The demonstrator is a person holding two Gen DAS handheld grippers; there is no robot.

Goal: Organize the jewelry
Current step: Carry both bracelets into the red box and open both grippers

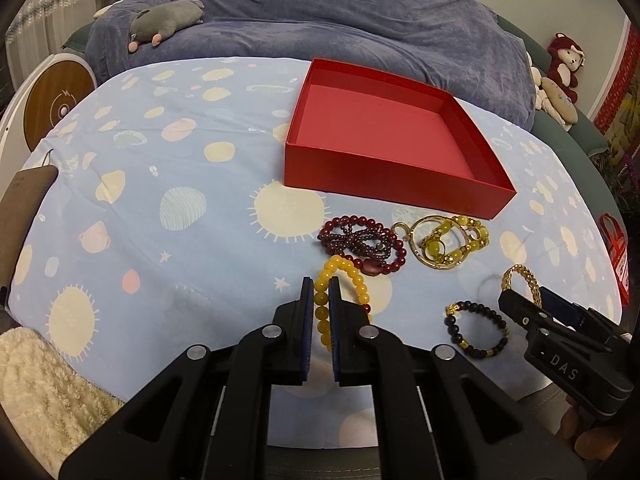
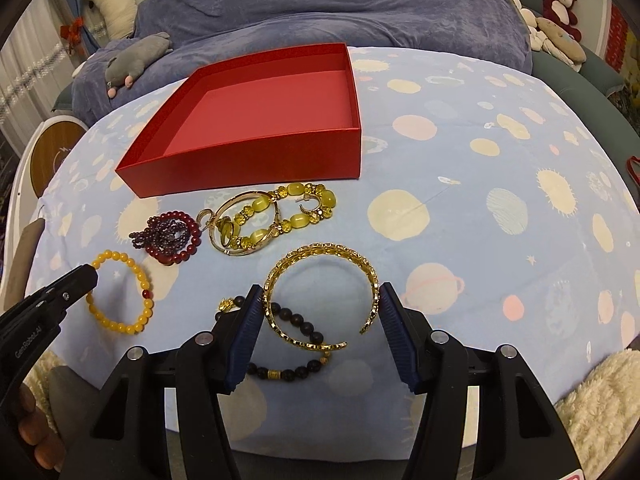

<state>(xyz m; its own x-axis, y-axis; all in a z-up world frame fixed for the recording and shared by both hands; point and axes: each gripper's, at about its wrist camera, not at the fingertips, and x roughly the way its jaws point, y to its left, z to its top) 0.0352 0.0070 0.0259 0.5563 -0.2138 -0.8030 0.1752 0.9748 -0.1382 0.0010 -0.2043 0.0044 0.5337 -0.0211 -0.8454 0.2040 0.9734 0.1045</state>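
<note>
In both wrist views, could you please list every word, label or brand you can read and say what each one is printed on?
"DAS" is printed on the body of the right gripper, seen in the left wrist view.
"GenRobot.AI" is printed on the body of the left gripper, seen in the right wrist view.
The small print on the brown tag at the cloth's left edge is too blurred to read.
The red wall hangings are too distorted to read.

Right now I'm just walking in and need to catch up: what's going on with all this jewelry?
A person with a gripper in each hand is sorting bracelets on a blue patterned cloth. The left gripper is shut on the yellow bead bracelet. The right gripper straddles the gold cuff bangle, which overlaps the black bead bracelet. The red box holds nothing yet; the dark red beads and the yellow-green pieces lie before it.
</note>
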